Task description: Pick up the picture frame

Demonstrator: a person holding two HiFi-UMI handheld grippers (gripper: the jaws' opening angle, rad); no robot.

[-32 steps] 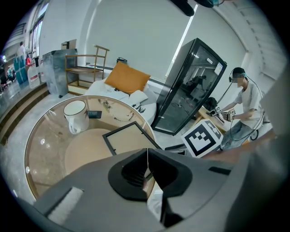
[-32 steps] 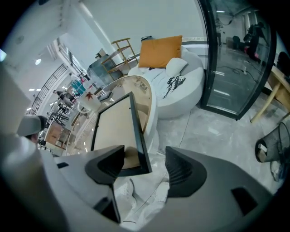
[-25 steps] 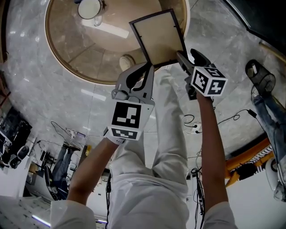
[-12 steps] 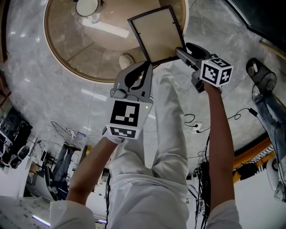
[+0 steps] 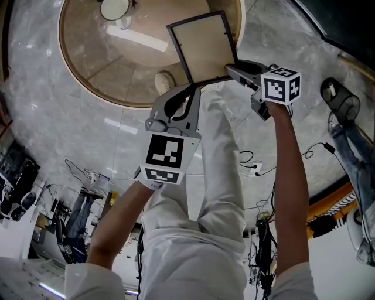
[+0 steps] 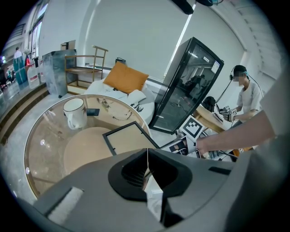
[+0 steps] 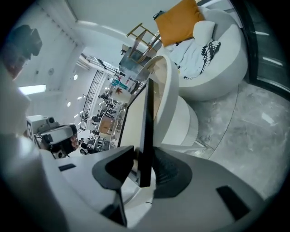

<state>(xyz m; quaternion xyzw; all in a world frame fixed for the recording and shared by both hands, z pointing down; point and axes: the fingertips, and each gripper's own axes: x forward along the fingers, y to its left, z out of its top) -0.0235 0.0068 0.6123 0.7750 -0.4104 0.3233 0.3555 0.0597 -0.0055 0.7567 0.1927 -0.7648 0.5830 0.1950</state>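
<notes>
The picture frame (image 5: pixel 205 47), black-rimmed with a cream panel, lies at the near edge of a round table (image 5: pixel 88 82). My right gripper (image 5: pixel 231 69) is at its near right corner. In the right gripper view the frame's black edge (image 7: pixel 146 127) stands upright between the closing jaws, and both pads sit against it (image 7: pixel 144 167). My left gripper (image 5: pixel 190 88) hovers just short of the frame's near edge, with its fingertips together and nothing between them. In the left gripper view the frame (image 6: pixel 129 142) lies just beyond the shut tips (image 6: pixel 147 152).
A white mug (image 5: pixel 117 10) stands at the table's far side, with a dark phone (image 6: pixel 93 111) beside it. A black glass cabinet (image 6: pixel 186 86) stands right of the table. A sofa with an orange cushion (image 6: pixel 127 77) is behind it. A seated person (image 6: pixel 247 95) is at the far right.
My right gripper has tilted and its jaws have narrowed from wide open onto the frame's near right corner. The left gripper has stayed where it was.
</notes>
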